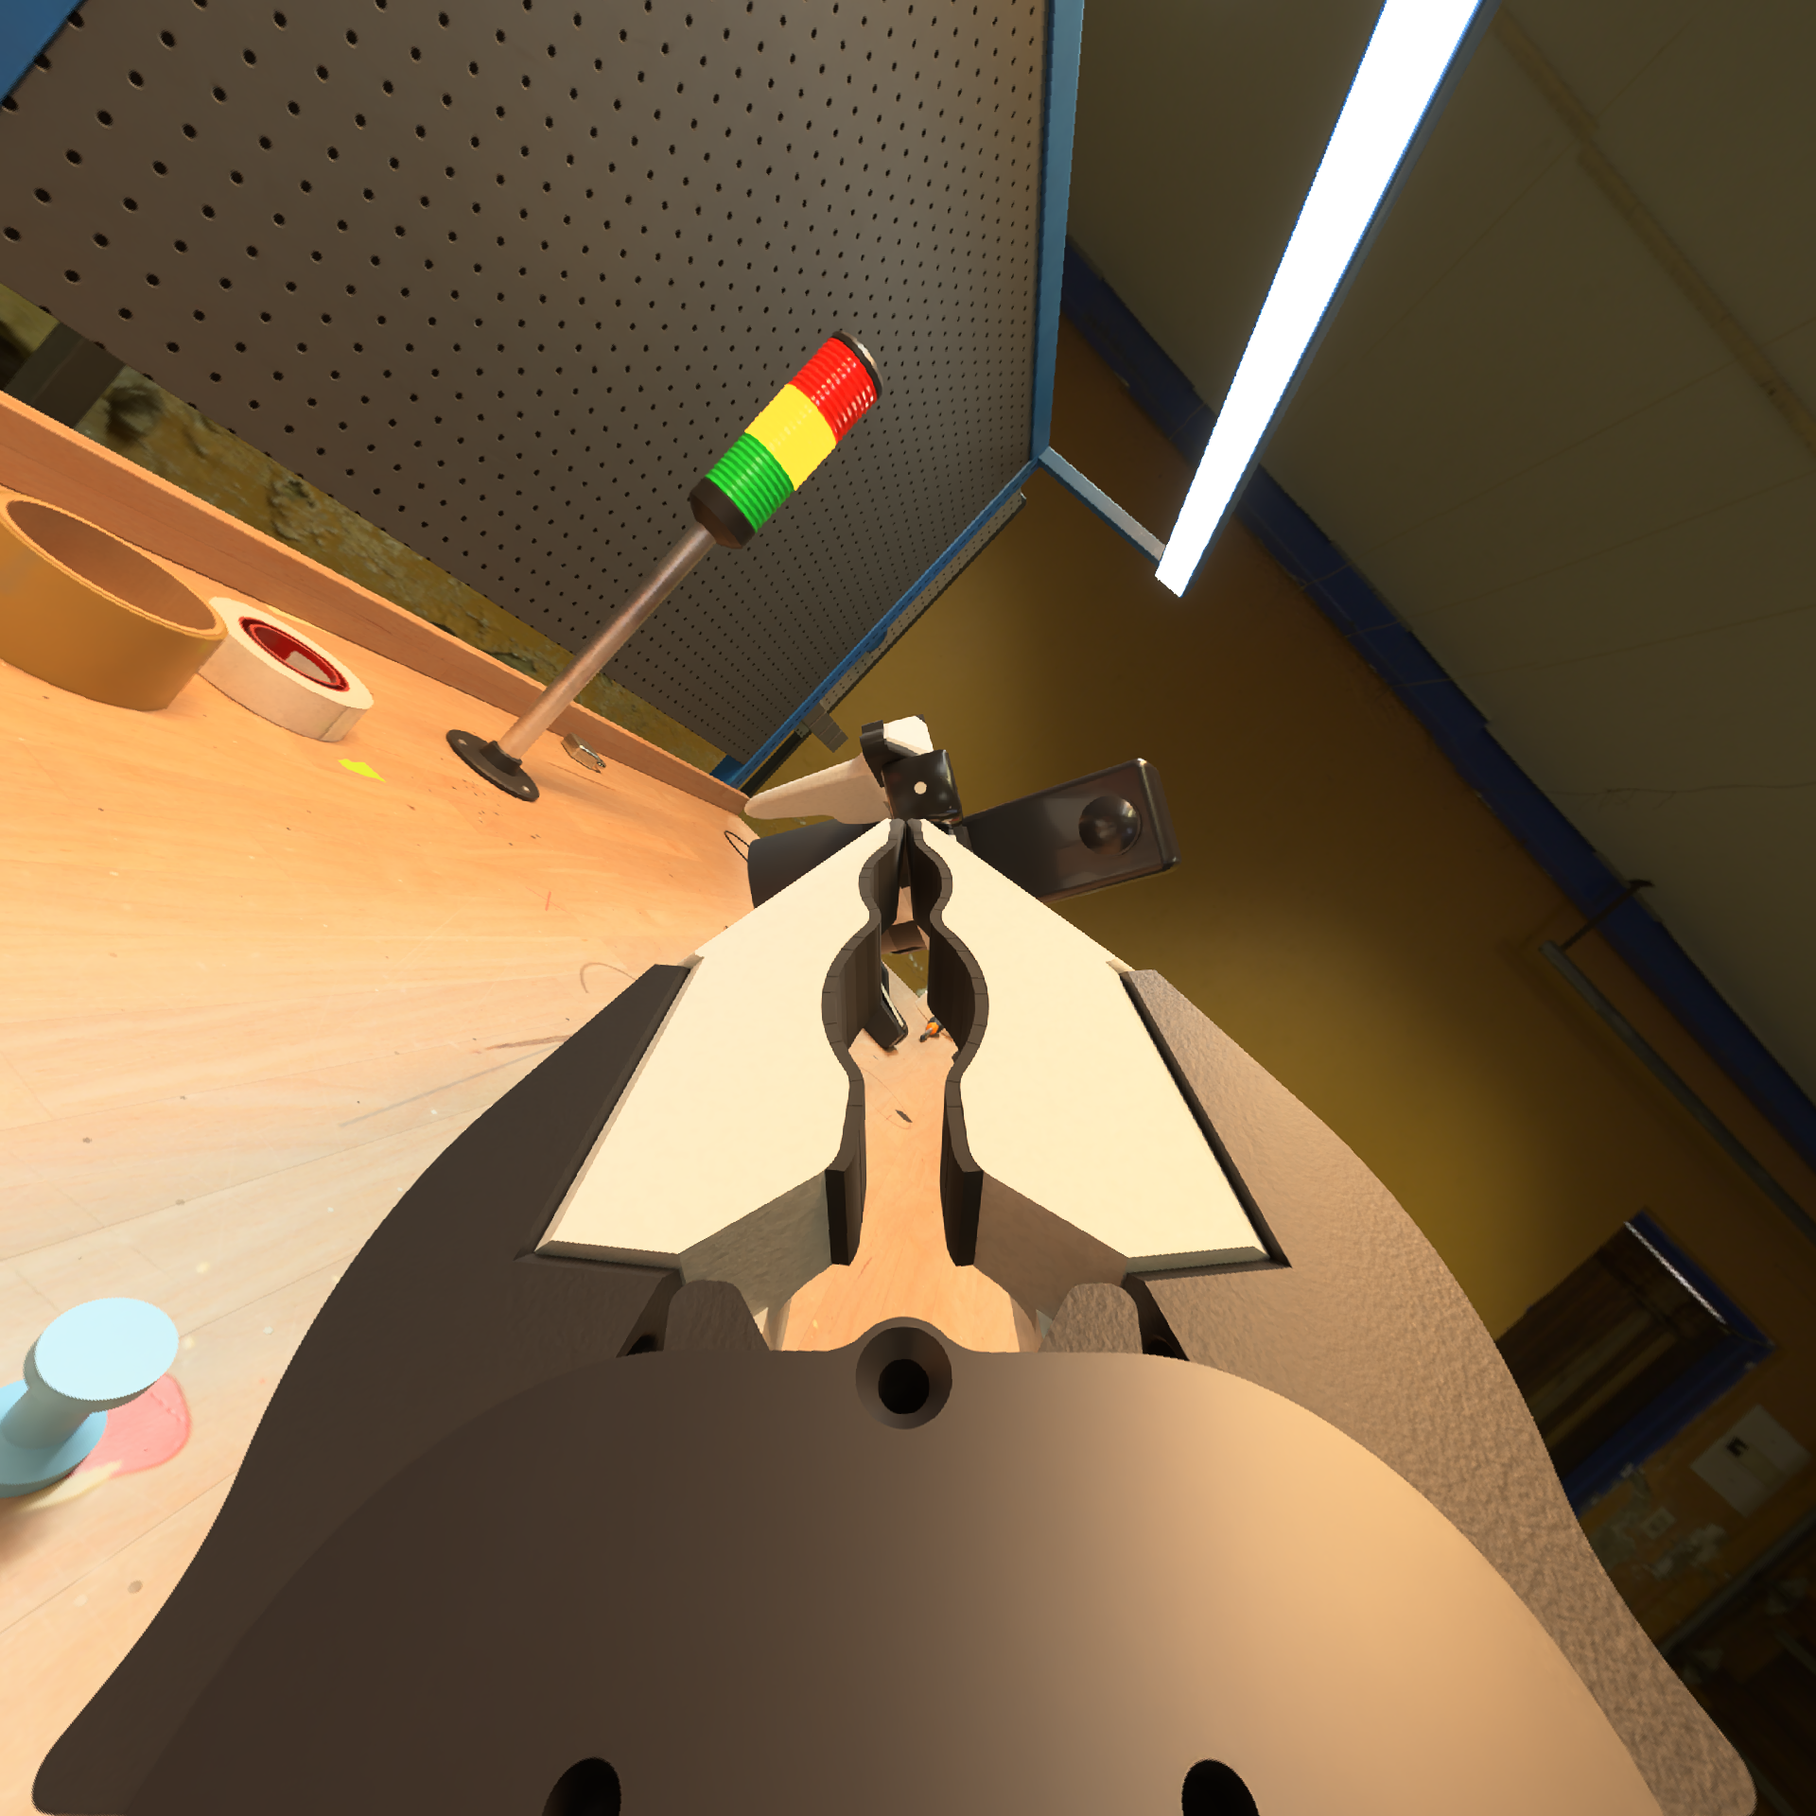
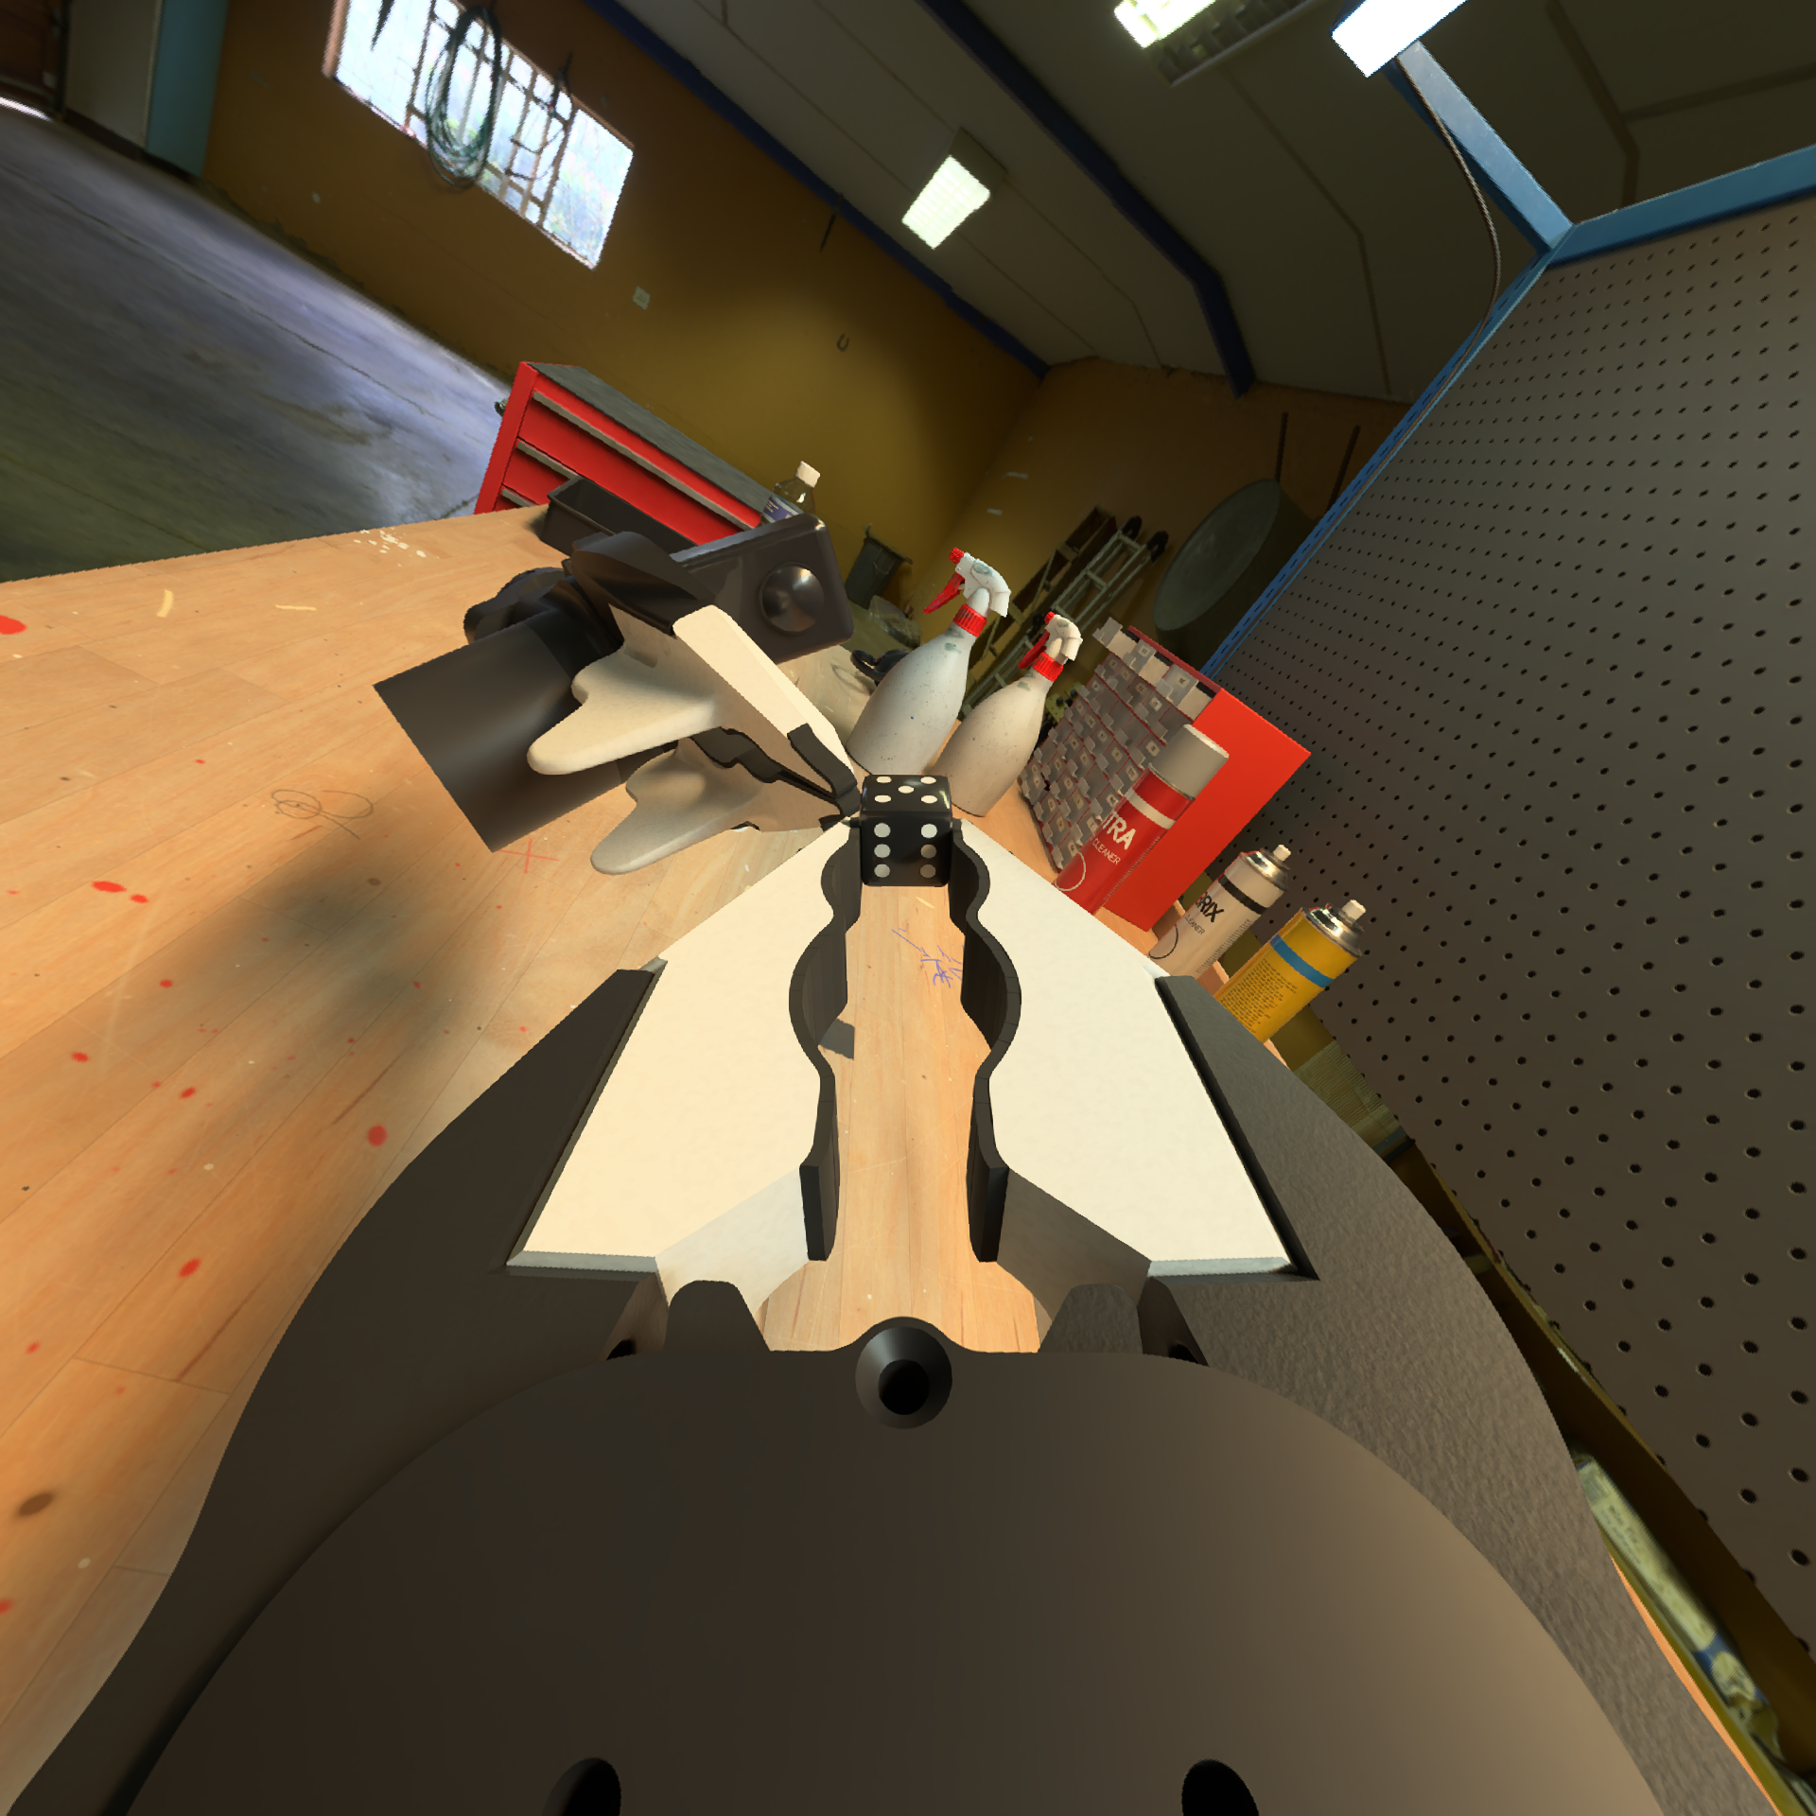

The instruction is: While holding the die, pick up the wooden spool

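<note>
We find the right gripper (image 2: 904,847) clamped on the black die (image 2: 904,827) at its fingertips and held clear above the workbench (image 1: 295,983), in our judgement to keep that grasp secure while the other gripper works. The left gripper (image 1: 909,835) has its jaws closed on nothing, tips just beside the die. The wooden spool (image 1: 84,1376), pale blue, stands on the bench well apart from both. The brown tape ring (image 1: 98,639) shows an empty core, and the red parts organiser (image 2: 1110,727) hides its contents.
</note>
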`<state>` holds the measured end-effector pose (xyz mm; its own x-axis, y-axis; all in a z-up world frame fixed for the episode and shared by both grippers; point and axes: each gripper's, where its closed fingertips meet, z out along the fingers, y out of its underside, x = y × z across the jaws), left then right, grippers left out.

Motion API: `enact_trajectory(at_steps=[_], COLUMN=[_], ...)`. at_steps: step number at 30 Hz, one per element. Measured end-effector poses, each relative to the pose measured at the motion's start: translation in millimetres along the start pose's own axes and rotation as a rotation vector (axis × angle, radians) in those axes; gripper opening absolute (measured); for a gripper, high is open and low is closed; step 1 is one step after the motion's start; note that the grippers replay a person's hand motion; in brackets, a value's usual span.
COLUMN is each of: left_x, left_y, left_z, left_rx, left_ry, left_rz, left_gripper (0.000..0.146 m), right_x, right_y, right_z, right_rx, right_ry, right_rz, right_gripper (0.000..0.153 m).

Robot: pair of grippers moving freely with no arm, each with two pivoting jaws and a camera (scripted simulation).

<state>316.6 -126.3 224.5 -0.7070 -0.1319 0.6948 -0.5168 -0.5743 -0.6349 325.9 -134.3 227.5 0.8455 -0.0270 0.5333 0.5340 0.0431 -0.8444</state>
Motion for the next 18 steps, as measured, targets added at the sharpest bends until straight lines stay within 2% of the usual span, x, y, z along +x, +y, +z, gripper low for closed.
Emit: enact_trajectory(at_steps=[14,18], left_x=[-4.3,-7.2], left_y=[1.8,-0.5], left_z=[0.0,-6.9], left_rx=[-0.001,-0.073], left_ry=[0.005,-0.063], left_rz=[0.003,0.128], left_gripper=[0.000,0.005], right_x=[-2.8,2.3], right_y=[1.1,-0.8], right_z=[-1.3,-12.2], right_rx=[-0.016,-0.041], right_ry=[-0.028,-0.071], right_rz=[0.035,0.049], right_gripper=[0.016,0.016])
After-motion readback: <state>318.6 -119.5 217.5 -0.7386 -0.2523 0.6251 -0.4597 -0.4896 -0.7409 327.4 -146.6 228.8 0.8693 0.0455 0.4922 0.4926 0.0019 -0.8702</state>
